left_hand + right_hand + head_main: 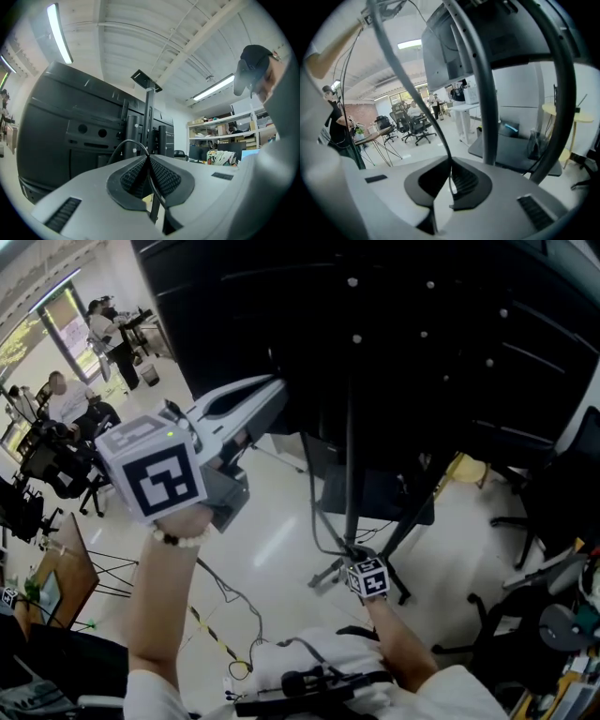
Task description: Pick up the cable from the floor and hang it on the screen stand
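The left tool (279, 390), raised beside the back of the screen (422, 324), is clamped shut on the thin black cable (128, 140), which loops out past its tips. The right tool (451, 161), low by the stand pole (349, 456) above the floor (272, 549), also pinches the cable, which rises from it toward the left tool.

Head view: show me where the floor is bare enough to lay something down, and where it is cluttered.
Free: the pale floor between the stand base and the wooden desk at left. Crowded: round the stand legs, under the hanging cable, and at right, where office chairs stand close.
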Action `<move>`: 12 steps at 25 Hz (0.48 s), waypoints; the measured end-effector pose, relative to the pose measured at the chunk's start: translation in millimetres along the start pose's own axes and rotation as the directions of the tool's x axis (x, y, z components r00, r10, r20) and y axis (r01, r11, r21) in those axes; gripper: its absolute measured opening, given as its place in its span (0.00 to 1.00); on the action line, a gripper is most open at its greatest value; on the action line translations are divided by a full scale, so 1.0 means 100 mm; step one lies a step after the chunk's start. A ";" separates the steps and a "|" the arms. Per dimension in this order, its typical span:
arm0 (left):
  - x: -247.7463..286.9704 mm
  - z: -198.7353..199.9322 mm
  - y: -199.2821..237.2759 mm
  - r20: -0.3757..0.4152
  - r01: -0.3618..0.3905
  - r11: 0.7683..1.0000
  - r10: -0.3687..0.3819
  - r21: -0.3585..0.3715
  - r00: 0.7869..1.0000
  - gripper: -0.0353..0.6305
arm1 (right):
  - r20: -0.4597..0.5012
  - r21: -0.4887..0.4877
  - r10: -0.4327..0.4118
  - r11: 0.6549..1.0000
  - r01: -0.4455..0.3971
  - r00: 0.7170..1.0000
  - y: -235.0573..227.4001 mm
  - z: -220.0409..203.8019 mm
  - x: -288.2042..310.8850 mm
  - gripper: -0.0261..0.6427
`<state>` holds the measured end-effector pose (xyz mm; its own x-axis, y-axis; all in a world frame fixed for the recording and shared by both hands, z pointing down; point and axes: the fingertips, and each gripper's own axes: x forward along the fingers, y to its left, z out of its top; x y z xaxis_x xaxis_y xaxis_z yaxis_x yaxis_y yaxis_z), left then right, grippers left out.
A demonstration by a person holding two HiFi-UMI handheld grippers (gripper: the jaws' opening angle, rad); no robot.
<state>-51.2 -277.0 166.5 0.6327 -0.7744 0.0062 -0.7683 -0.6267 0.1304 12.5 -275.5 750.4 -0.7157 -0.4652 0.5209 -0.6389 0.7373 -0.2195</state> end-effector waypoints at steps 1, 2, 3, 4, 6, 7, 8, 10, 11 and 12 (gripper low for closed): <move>-0.04 -0.07 0.02 0.000 0.002 1.000 -0.002 -0.012 1.000 0.08 | 0.022 -0.007 -0.012 1.000 0.012 1.000 -0.04 0.08 -0.10 0.06; -0.07 -0.14 0.03 -0.003 0.004 1.000 -0.004 -0.021 1.000 0.08 | 0.033 -0.010 -0.020 1.000 0.020 0.999 -0.07 0.16 -0.20 0.07; -0.12 -0.23 0.06 -0.010 0.001 1.000 -0.001 -0.026 1.000 0.08 | 0.030 -0.008 -0.026 1.000 0.026 0.999 -0.11 0.23 -0.31 0.06; -0.17 -0.31 0.10 -0.019 -0.009 1.000 0.008 -0.025 1.000 0.08 | 0.010 -0.005 -0.035 0.999 0.035 0.999 -0.14 0.28 -0.43 0.06; -0.32 -0.43 0.21 -0.035 -0.042 0.999 0.041 -0.013 0.999 0.08 | -0.067 0.002 -0.059 0.998 0.059 0.996 -0.22 0.31 -0.71 0.06; -0.40 -0.48 0.28 -0.041 -0.067 0.998 0.067 -0.003 0.997 0.08 | -0.108 0.013 -0.072 0.997 0.074 0.991 -0.27 0.32 -0.86 0.06; -0.49 -0.53 0.36 -0.047 -0.096 0.995 0.096 0.014 0.994 0.08 | -0.145 0.027 -0.087 0.995 0.092 0.986 -0.32 0.31 -1.00 0.06; -0.64 -0.62 0.49 -0.065 -0.149 0.987 0.154 0.066 0.986 0.08 | -0.191 0.056 -0.126 0.989 0.139 0.973 -0.43 0.24 -1.30 0.06; -0.71 -0.68 0.54 -0.078 -0.169 0.981 0.177 0.093 0.981 0.08 | -0.201 0.072 -0.148 0.984 0.165 0.968 -0.46 0.18 -1.45 0.06; -0.78 -0.74 0.58 -0.094 -0.184 0.976 0.195 0.117 0.976 0.08 | -0.205 0.091 -0.167 0.978 0.189 0.964 -0.47 0.13 -1.59 0.06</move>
<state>-138.1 -246.7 247.2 0.4770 -0.8700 0.1247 -0.8774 -0.4796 0.0101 152.7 -242.9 667.0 -0.5256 -0.4715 0.7081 -0.7854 0.5887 -0.1911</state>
